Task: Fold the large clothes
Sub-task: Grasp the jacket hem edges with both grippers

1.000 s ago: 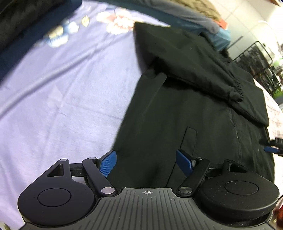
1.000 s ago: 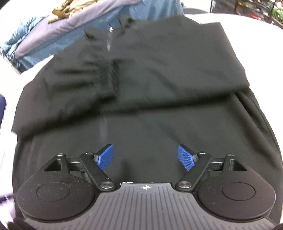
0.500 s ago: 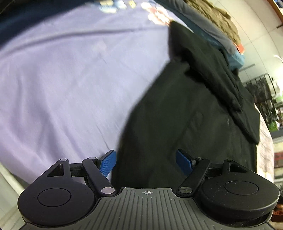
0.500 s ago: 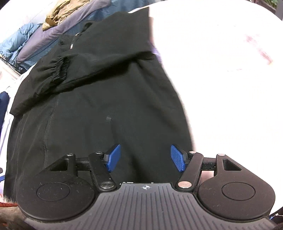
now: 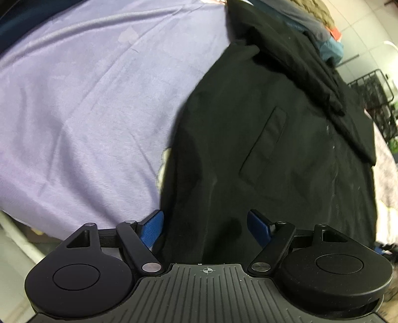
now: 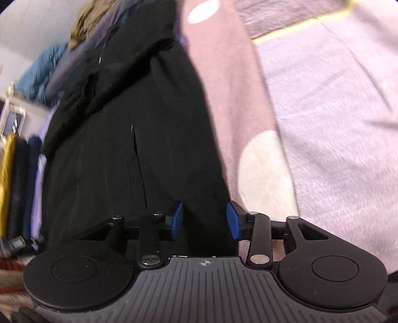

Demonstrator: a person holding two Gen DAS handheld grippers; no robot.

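A large black jacket lies flat on a lavender bedsheet, with its sleeves folded across the chest and a flap pocket showing. My left gripper is open at the jacket's bottom left corner, with the hem between its blue pads. The jacket also shows in the right wrist view. My right gripper is part open at the bottom right corner, its blue pads on either side of the hem edge, not clamped.
Piled clothes lie beyond the jacket's collar. A black wire rack stands at the far right. A pink blanket with pale dots lies right of the jacket. Stacked folded garments sit at the left.
Both grippers have dropped back from over the jacket's body to its bottom corners. The right gripper's jaws have narrowed around the hem edge. The left stays wide open.
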